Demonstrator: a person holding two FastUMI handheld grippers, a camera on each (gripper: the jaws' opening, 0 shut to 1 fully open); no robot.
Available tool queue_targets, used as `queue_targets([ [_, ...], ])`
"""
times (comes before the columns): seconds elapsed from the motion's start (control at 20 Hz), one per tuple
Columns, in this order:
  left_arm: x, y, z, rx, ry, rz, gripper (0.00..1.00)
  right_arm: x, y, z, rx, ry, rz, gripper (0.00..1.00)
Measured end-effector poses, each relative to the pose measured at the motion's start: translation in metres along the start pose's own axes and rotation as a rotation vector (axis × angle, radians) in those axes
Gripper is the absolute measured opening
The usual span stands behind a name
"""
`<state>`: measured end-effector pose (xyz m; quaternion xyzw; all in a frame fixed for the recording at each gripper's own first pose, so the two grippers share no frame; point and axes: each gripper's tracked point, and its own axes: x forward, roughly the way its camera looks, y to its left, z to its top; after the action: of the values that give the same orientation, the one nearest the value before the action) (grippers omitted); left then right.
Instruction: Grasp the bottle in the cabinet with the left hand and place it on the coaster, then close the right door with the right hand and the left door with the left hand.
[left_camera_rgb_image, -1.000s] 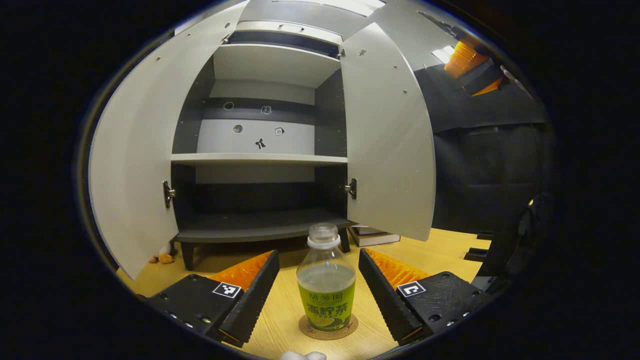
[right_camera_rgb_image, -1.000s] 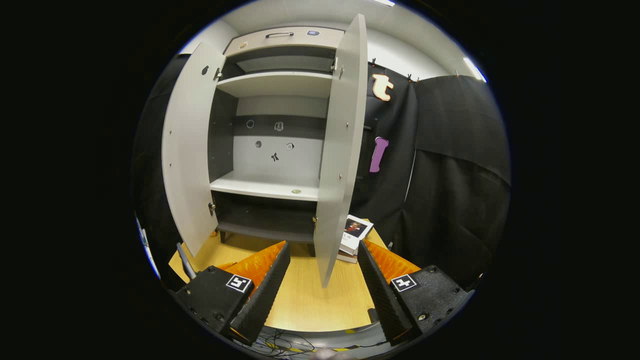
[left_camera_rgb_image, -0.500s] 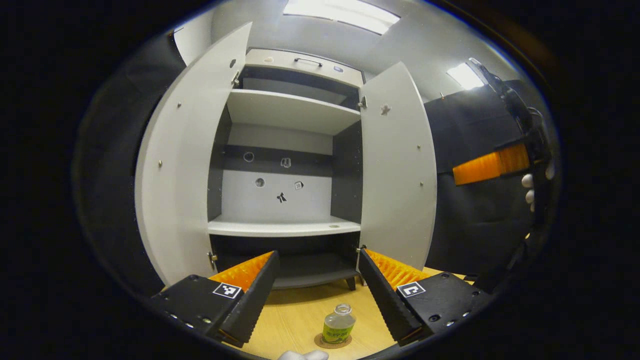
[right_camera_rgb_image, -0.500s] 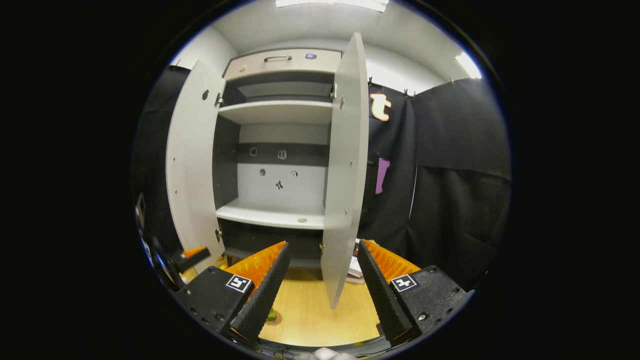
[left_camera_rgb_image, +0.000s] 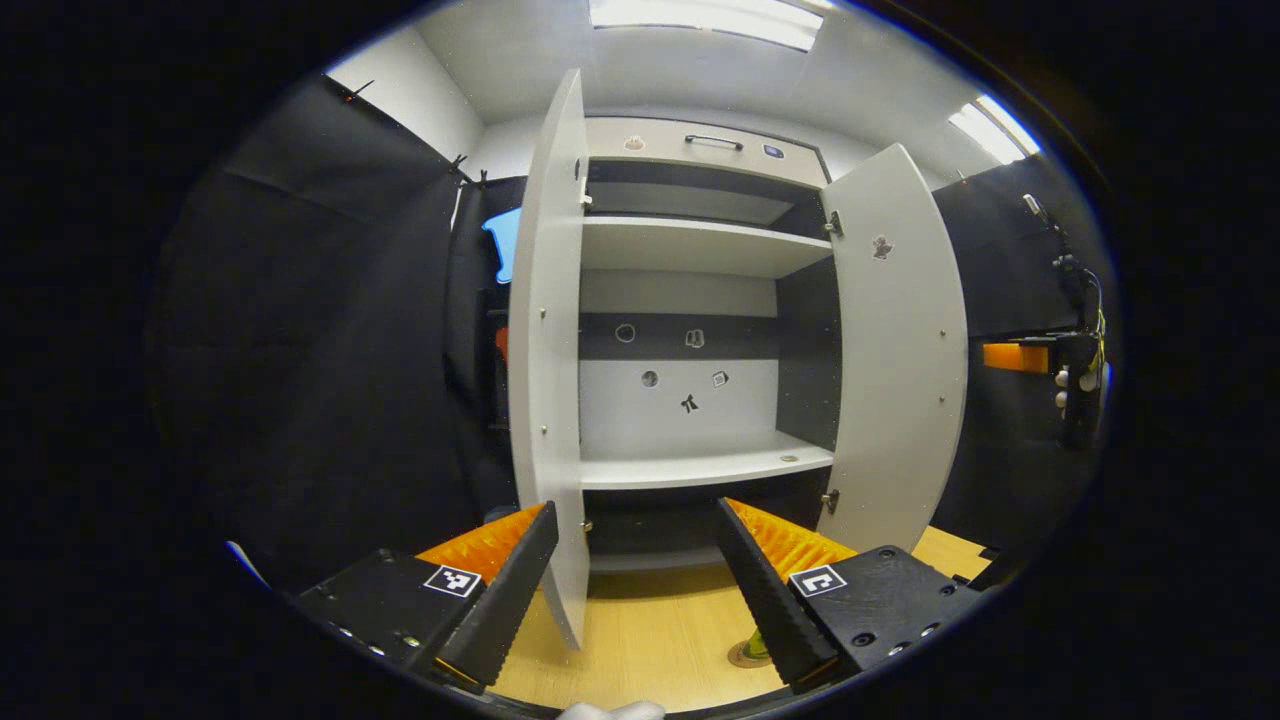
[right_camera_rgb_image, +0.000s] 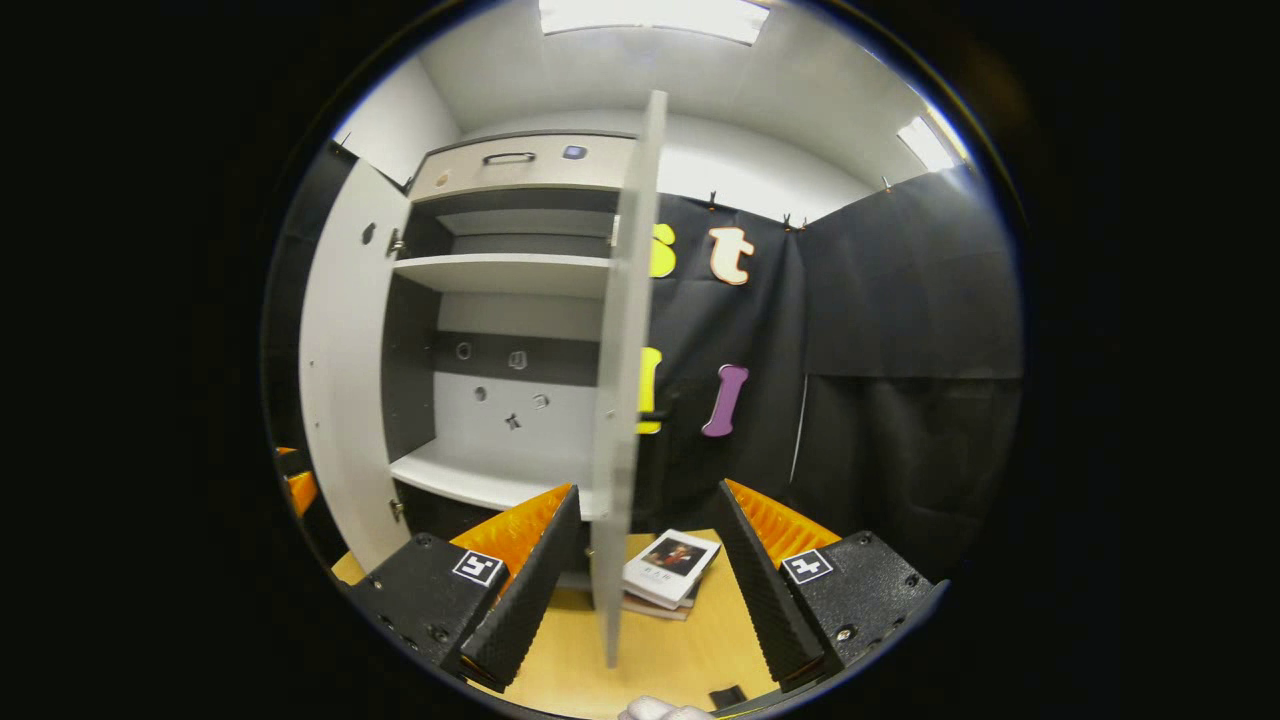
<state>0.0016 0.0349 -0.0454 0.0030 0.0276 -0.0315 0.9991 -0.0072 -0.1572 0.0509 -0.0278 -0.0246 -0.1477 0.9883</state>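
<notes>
Now my left gripper (left_camera_rgb_image: 635, 585) is spread wide and empty, its view peering past the left door (left_camera_rgb_image: 545, 380) edge-on to the coaster (left_camera_rgb_image: 745, 655) on the table (left_camera_rgb_image: 650, 640), where a sliver of the bottle (left_camera_rgb_image: 757, 645) stands. My right gripper (right_camera_rgb_image: 645, 570), equally agape, faces the right door (right_camera_rgb_image: 620, 400) edge-on, with books (right_camera_rgb_image: 670, 565) beyond. Both cabinet (left_camera_rgb_image: 690, 300) doors stand open.

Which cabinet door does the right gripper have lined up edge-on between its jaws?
The right door: the right gripper faces its thin edge, while the left door shows its broad inner face, off to the side.
</notes>
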Motion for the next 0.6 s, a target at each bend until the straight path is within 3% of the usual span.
queue_targets([
  [0.15, -0.009, 0.011, -0.002, 0.015, 0.026, 0.072, 0.95, 0.037, -0.032, 0.0, 0.006, 0.005, -0.026, 0.83],
  [0.35, -0.01, 0.002, 0.003, 0.02, 0.034, 0.115, 0.95, 0.077, -0.057, -0.01, 0.06, 0.031, -0.002, 0.83],
  [0.6, 0.001, -0.03, 0.015, 0.056, 0.012, 0.14, 0.95, 0.095, -0.044, -0.019, 0.104, 0.09, 0.164, 0.82],
])
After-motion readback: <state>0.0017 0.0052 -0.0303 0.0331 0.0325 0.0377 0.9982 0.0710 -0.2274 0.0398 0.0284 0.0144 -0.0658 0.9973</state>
